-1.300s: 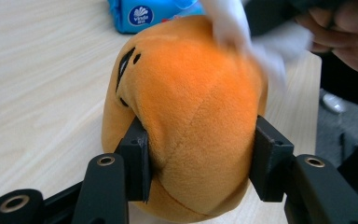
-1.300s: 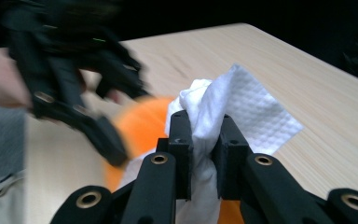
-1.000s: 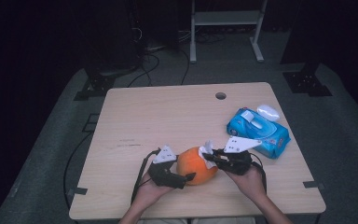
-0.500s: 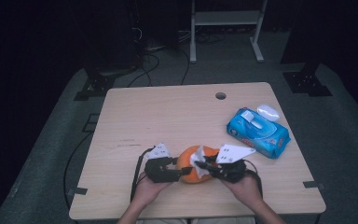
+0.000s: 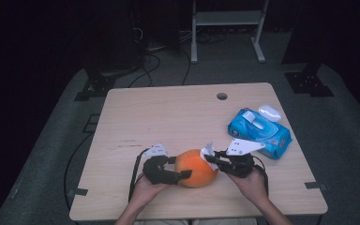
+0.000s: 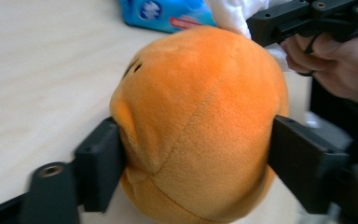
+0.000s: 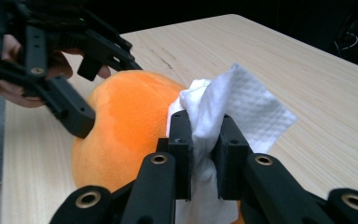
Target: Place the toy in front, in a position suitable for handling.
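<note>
An orange plush ball (image 5: 196, 167) rests on the wooden table (image 5: 168, 117) near its front edge. My left gripper (image 5: 180, 168) comes from the left and straddles it. Its pads (image 6: 100, 163) dent both flanks of the ball (image 6: 200, 121). These jaws have just been opening, with the ball still pressed between them. My right gripper (image 7: 204, 149) is shut on a crumpled white wipe (image 7: 242, 107). It holds the wipe (image 5: 209, 151) against the ball's upper right side.
A blue pack of wipes (image 5: 259, 127) lies at the right of the table, with a small white oval object (image 5: 269, 112) beside its far end. A cable hole (image 5: 221, 96) sits near the far edge. Dark floor and cables surround the table.
Half a second ago the left jaws squeezed the ball tighter and the wipe sat lower over it. Now the jaws are wider and the wipe is back at the upper right.
</note>
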A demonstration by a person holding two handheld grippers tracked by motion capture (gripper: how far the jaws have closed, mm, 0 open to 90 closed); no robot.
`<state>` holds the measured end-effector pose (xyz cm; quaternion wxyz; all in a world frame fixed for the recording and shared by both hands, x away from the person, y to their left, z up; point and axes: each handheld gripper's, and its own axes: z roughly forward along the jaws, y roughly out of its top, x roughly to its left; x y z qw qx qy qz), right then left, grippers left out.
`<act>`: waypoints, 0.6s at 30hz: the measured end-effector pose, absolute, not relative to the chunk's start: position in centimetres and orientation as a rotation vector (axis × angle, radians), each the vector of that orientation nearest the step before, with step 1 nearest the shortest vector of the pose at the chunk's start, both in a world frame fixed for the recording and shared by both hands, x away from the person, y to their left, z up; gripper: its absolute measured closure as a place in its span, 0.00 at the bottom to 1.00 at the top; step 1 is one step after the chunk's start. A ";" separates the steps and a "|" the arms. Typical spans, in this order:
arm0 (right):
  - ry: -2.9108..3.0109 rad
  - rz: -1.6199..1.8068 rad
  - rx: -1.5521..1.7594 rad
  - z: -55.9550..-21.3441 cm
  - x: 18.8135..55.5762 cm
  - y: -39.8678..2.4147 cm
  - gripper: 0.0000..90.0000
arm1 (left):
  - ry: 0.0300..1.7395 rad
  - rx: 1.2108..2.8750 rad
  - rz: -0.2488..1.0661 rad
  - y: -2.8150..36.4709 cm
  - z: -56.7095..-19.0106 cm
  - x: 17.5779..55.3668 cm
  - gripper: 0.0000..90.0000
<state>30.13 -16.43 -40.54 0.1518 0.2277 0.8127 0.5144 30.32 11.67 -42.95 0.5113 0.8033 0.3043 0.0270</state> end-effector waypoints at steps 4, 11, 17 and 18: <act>2.328 1.469 0.649 -40.7 30.2 -16.0 0.87 | 0.673 1.963 0.234 11.4 -42.6 29.7 0.21; 2.351 1.464 0.596 -40.9 30.3 -14.8 0.87 | 0.586 1.976 0.326 11.4 -41.9 29.2 0.26; 2.348 1.476 0.600 -40.8 30.2 -14.6 0.87 | 0.594 1.978 0.259 12.0 -42.8 29.9 0.44; 2.341 1.480 0.584 -40.6 30.0 -14.5 0.87 | 0.602 1.981 0.262 12.1 -42.9 30.0 0.47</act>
